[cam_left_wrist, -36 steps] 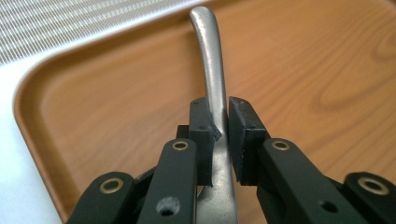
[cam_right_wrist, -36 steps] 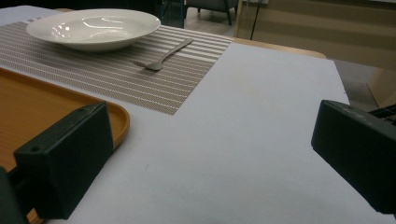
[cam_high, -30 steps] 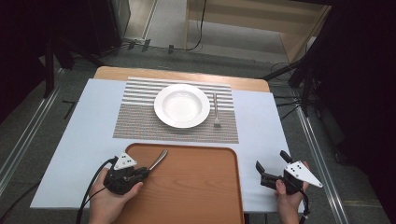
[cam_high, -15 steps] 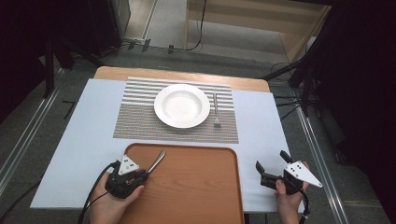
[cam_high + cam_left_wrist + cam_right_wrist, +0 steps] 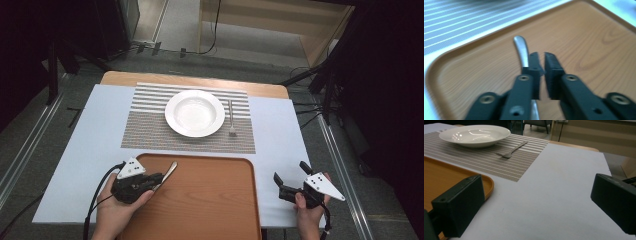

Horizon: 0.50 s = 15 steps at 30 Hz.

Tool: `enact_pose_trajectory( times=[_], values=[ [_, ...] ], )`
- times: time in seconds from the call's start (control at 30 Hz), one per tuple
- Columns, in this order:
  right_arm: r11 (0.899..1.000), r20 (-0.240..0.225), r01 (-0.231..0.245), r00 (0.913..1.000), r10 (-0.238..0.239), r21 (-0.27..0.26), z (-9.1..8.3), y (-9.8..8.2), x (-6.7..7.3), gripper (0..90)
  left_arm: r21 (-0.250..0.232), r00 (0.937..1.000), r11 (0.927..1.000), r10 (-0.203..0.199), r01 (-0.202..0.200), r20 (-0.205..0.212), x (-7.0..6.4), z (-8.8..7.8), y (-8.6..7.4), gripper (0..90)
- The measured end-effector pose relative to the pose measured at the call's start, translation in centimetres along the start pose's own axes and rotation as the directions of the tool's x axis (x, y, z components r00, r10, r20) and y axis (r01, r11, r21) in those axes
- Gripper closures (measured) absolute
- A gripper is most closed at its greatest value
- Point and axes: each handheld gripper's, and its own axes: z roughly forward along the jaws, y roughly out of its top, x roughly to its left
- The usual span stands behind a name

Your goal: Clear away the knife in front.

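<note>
Resting low over the near-left corner of the wooden tray (image 5: 210,200), the left gripper (image 5: 159,178) is working at a metal utensil (image 5: 169,173), seemingly a spoon or knife by its rounded handle end. Its fingers (image 5: 551,67) have just been closing and are now standing almost together. In the left gripper view the utensil's shaft (image 5: 522,51) is passing along the outside of one finger rather than through the narrow slot between them, so whether it is actually being pinched cannot be settled; it looks more beside than gripped.

That is the relation the coming move is turning on: the utensil's long axis is running almost parallel to the fingers, pointing away toward the far edge of the tabletop (image 5: 277,130), with the handle tip reaching past the fingertips toward the striped placemat (image 5: 145,125).

The right gripper (image 5: 292,177) is waiting near the tabletop's near-right corner, fingers spread wide and holding nothing, well apart from the utensil. The left hand is far nearer. On the placemat a white plate (image 5: 195,113) and a fork (image 5: 231,118) are already lying side by side.
</note>
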Motion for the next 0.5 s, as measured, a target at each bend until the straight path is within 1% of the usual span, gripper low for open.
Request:
enact_pose_trajectory(
  times=[0.03, 0.1, 0.13, 0.17, 0.27, 0.3, 0.33, 0.43, 0.5],
  values=[
    [1.000, 0.001, 0.000, 1.0000, 0.000, 0.001, 0.0, 0.0, 0.0, 0.0, 0.014, 0.9997, 0.9996, 0.023, -0.023, 0.000, 0.0, 0.4, 0.2, 87.3],
    [1.000, 0.002, 0.000, 1.0000, 0.000, 0.001, 0.0, 0.0, 0.0, 0.0, 0.050, 0.9989, 0.9977, 0.045, -0.046, 0.012, -0.1, 1.2, 0.4, 87.5],
    [1.000, 0.003, 0.000, 1.0000, 0.000, 0.002, 0.0, 0.0, 0.0, 0.0, 0.050, 0.9989, 0.9977, 0.045, -0.046, 0.012, -0.1, 1.2, 0.4, 87.7],
    [1.000, 0.003, -0.001, 1.0000, 0.001, 0.002, 0.0, 0.0, 0.0, 0.0, 0.086, 0.9979, 0.9944, 0.059, -0.061, 0.026, -0.3, 2.0, 0.4, 87.7],
    [1.000, 0.005, 0.000, 1.0000, 0.000, 0.003, 0.0, 0.0, 0.0, 0.0, 0.136, 0.9965, 0.9871, 0.083, -0.084, 0.011, -0.5, 3.0, 0.3, 87.9],
    [1.000, 0.004, 0.000, 1.0000, 0.000, 0.004, 0.0, 0.0, 0.0, 0.0, 0.144, 0.9966, 0.9862, 0.082, -0.082, 0.003, -0.5, 3.1, 0.2, 88.0],
    [1.000, 0.004, 0.001, 1.0000, -0.001, 0.004, 0.0, 0.0, 0.1, 0.0, 0.148, 0.9972, 0.9862, 0.075, -0.075, 0.004, -0.4, 3.2, 0.1, 88.0],
    [1.000, 0.003, 0.002, 1.0000, -0.002, 0.003, 0.0, 0.0, 0.0, 0.0, 0.148, 0.9979, 0.9870, 0.064, -0.063, 0.000, -0.1, 3.0, -0.1, 88.1],
    [1.000, 0.003, 0.003, 1.0000, -0.003, 0.003, 0.0, 0.0, 0.0, 0.0, 0.155, 0.9976, 0.9857, 0.068, -0.066, -0.010, 0.0, 2.7, -0.2, 88.1]
  ],
)
